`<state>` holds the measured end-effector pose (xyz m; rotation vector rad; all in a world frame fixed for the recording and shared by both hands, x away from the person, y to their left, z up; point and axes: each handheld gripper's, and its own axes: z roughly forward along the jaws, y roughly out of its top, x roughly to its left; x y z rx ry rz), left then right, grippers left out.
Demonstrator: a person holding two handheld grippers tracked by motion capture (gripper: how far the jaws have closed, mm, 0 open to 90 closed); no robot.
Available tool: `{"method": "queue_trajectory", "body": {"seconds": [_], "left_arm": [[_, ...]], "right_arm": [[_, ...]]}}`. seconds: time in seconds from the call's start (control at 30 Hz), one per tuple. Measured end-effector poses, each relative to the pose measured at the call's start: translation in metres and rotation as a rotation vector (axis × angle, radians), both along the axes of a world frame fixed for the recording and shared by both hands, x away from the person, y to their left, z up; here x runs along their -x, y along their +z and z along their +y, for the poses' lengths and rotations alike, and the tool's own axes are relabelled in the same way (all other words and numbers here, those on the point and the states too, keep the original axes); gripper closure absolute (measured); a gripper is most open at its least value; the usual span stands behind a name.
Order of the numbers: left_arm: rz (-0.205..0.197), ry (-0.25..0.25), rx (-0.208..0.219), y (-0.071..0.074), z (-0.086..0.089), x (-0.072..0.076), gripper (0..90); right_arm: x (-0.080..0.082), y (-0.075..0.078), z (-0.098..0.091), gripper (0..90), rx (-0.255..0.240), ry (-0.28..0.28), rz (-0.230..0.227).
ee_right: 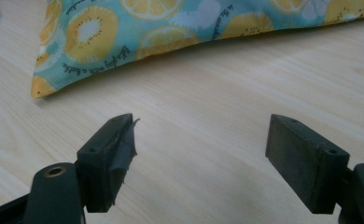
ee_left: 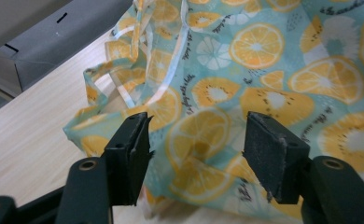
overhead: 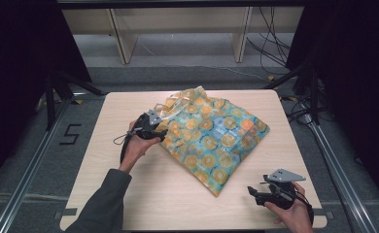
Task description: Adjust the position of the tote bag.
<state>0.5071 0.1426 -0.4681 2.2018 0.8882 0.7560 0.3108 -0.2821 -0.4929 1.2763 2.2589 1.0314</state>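
Wood worktop: we see pale wood grain, with one patterned bag lying on its middle and far half.
Bag: teal fabric printed with orange and kiwi slices lies flat, its long axis running from the far left down to a corner at the near right; its far-left end is rumpled, and thin see-through handles stand up there.
Nearer hand: we judge the left gripper to be the nearer one, since it sits at the bag's left edge, by the rumpled end.
Left fingers: they are spread apart with the crumpled bag edge lying between them in the left gripper view; we cannot tell whether either pad touches the cloth, and nothing is clamped.
Right gripper: it rests at the near right of the worktop, apart from the bag, whose near corner lies ahead and to the left of it.
Right fingers: they are wide apart over bare wood, holding nothing.
Coming move: we judge that a pinch on the left edge comes first.
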Motion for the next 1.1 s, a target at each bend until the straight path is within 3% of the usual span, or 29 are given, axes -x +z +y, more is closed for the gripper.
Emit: {"method": "queue_trajectory", "body": {"seconds": [0.03,0.13,0.17,0.2,0.23,0.3,0.33,0.37,0.43,0.5,0.53,0.57,0.6,0.63,0.73,0.8,1.0,1.03,1.1], "left_arm": [[0.0,0.0,0.0,0.0,0.0,0.0,40.1],[0.021,-0.042,-0.023,-0.005,-0.005,-0.01,42.3],[0.022,-0.044,-0.033,-0.006,-0.005,-0.013,42.2],[0.028,-0.043,-0.023,-0.008,-0.006,-0.016,42.6],[0.038,-0.054,-0.022,-0.009,-0.005,-0.019,43.7],[0.043,-0.069,-0.038,-0.009,-0.005,-0.023,44.5],[0.052,-0.074,-0.018,-0.012,-0.005,-0.026,46.3],[0.056,-0.077,-0.01,-0.014,-0.004,-0.028,46.8],[0.055,-0.093,-0.021,-0.015,-0.003,-0.032,48.6],[0.106,-0.112,-0.05,-0.022,-0.002,-0.038,52.8],[0.126,-0.108,-0.032,-0.024,-0.002,-0.039,56.5],[0.126,-0.108,-0.032,-0.024,-0.002,-0.039,62.1],[0.136,-0.109,-0.023,-0.027,-0.001,-0.041,62.1],[0.144,-0.121,-0.03,-0.03,0.001,-0.043,70.2],[0.16,-0.106,0.013,-0.031,0.004,-0.043,84.1],[0.163,-0.109,0.0,-0.03,0.006,-0.042,88.6],[0.19,-0.091,0.005,-0.028,0.008,-0.035,89.5],[0.18,-0.108,-0.028,-0.026,0.008,-0.029,89.5],[0.173,-0.124,-0.014,-0.024,0.011,-0.019,89.5]], "right_arm": [[-0.001,-0.001,-0.001,24.9,-0.01,0.021,0.005],[0.0,-0.001,0.0,24.9,-0.037,-0.004,0.042],[-0.002,-0.001,-0.002,24.9,-0.011,0.01,0.005],[0.0,-0.001,0.001,24.9,-0.044,-0.003,0.044],[-0.001,-0.001,0.0,24.9,-0.031,0.004,0.022],[-0.001,-0.001,0.0,24.9,-0.029,0.006,0.023],[-0.003,-0.002,-0.001,24.9,-0.011,0.02,0.005],[-0.001,-0.001,0.001,24.9,-0.035,0.001,0.032],[-0.001,-0.001,0.0,25.0,-0.034,0.004,0.028],[0.0,-0.002,0.001,25.0,-0.047,0.002,0.049],[-0.002,-0.001,-0.001,25.0,-0.018,0.012,0.019],[-0.002,-0.001,-0.001,25.0,-0.018,0.012,0.019],[-0.002,-0.001,-0.001,25.1,-0.023,0.012,0.019],[-0.002,-0.001,-0.001,25.2,-0.023,0.011,0.011],[-0.003,-0.002,-0.001,25.2,-0.042,0.016,0.023],[-0.003,-0.001,0.0,25.3,-0.044,0.012,0.026],[-0.003,-0.001,0.002,27.2,-0.042,0.024,0.028],[-0.002,-0.001,0.003,27.4,-0.051,0.028,0.042],[-0.002,-0.001,0.007,28.4,-0.073,0.034,0.041]]}}
